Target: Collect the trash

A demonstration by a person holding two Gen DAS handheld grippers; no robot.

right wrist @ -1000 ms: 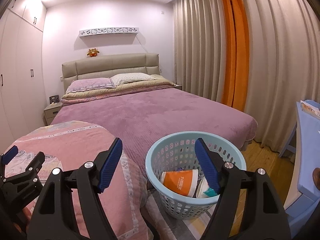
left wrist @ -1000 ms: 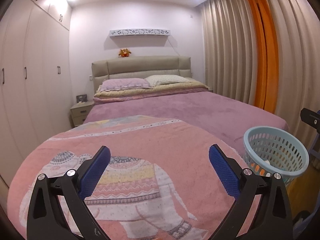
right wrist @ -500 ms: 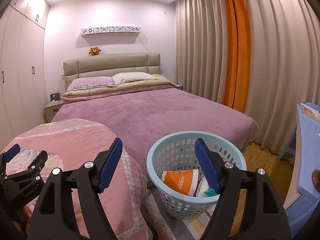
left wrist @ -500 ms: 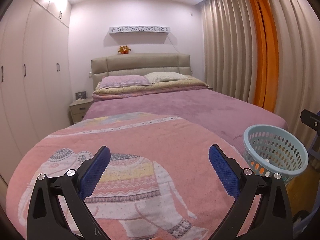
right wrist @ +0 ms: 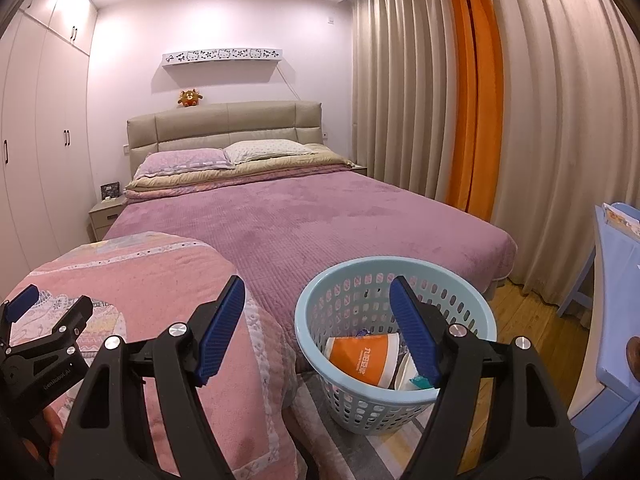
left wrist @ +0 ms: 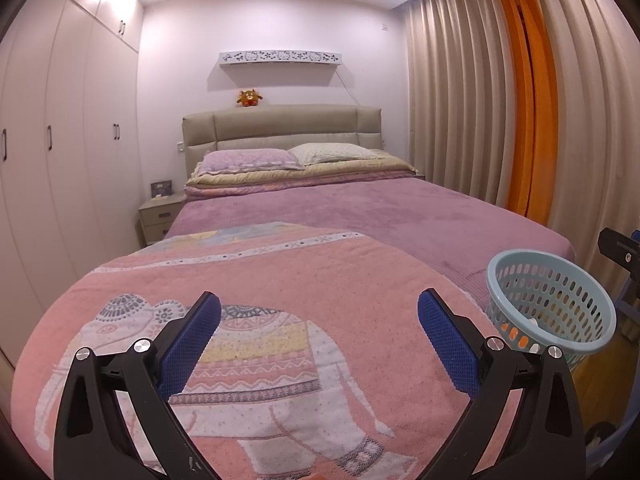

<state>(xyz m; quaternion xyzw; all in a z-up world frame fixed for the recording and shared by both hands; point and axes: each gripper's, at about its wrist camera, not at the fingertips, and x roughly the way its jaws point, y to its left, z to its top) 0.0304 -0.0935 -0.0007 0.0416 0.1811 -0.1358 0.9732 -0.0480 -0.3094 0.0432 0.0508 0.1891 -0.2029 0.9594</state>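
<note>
I had both grippers held out over the foot of the bed. My left gripper sat low in the centre of the left wrist frame, its two blue-padded jaws spread wide apart with nothing between them, above the pink quilted blanket printed with one white elephant. My right gripper filled the bottom of the right wrist frame, its jaws likewise spread and empty.

The trash lay in the one pale blue perforated plastic basket, which stood on the floor at the lower centre-right of the right wrist frame, just beside the bed's near corner. Inside it I could count one orange-and-white paper cup lying on its side, plus some white and teal scraps next to it that were partly hidden behind my right jaw; I could not tell how many. In the left wrist frame the same basket showed at the right edge.

The bed carried one mauve plush bedspread and two pillows at the upper centre: one lilac patterned pillow and one white dotted pillow. One small orange plush toy sat on top of the beige padded headboard. One beige two-drawer nightstand stood at the left of the bed. A blue counter edged the right of the right wrist frame.
</note>
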